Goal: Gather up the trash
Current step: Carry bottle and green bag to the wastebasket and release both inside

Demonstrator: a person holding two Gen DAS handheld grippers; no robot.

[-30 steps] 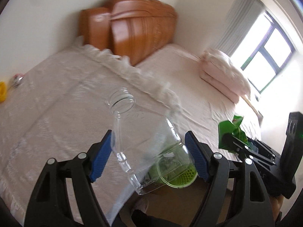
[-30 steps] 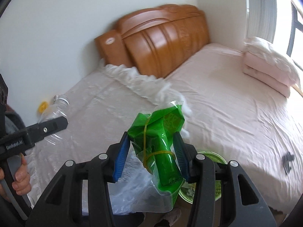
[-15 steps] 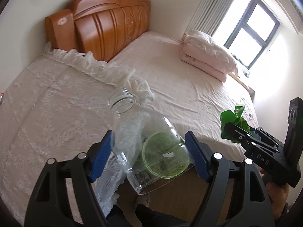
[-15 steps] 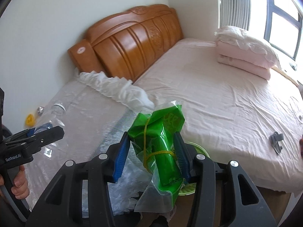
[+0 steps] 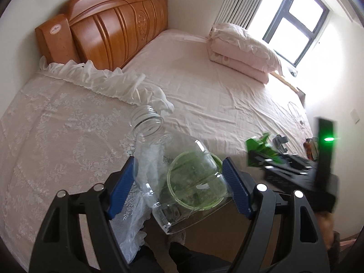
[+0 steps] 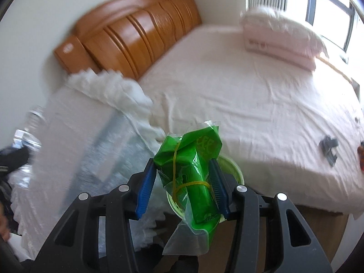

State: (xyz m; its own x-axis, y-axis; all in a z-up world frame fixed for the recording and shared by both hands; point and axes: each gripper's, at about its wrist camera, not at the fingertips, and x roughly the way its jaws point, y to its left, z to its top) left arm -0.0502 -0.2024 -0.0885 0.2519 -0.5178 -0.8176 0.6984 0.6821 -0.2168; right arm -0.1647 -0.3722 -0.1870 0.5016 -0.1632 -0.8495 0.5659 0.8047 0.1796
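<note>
My left gripper (image 5: pixel 179 184) is shut on a clear empty plastic bottle (image 5: pixel 173 168), its open neck pointing up and away. A green bin (image 5: pixel 195 182) on the floor shows through the bottle. My right gripper (image 6: pixel 182 182) is shut on a crumpled green plastic wrapper (image 6: pixel 193 168) bound with a yellow rubber band, held above the same green bin (image 6: pixel 232 170). In the left wrist view the right gripper (image 5: pixel 268 159) with the wrapper (image 5: pixel 259 143) is at the right. The bottle shows blurred at the left edge of the right wrist view (image 6: pixel 34 118).
A wide bed (image 5: pixel 227 95) with a pink sheet fills both views, with a white lace cover (image 5: pixel 56 125) on its left part. A wooden headboard (image 5: pixel 109 25) and folded pink bedding (image 5: pixel 241 50) lie behind. A small grey object (image 6: pixel 328 147) and an orange item (image 6: pixel 361 152) lie on the sheet at right.
Both grippers have swung to the right along the bed, each keeping its load. The green bin now sits under the bottle and wrapper. The right wrist view is motion-blurred.
</note>
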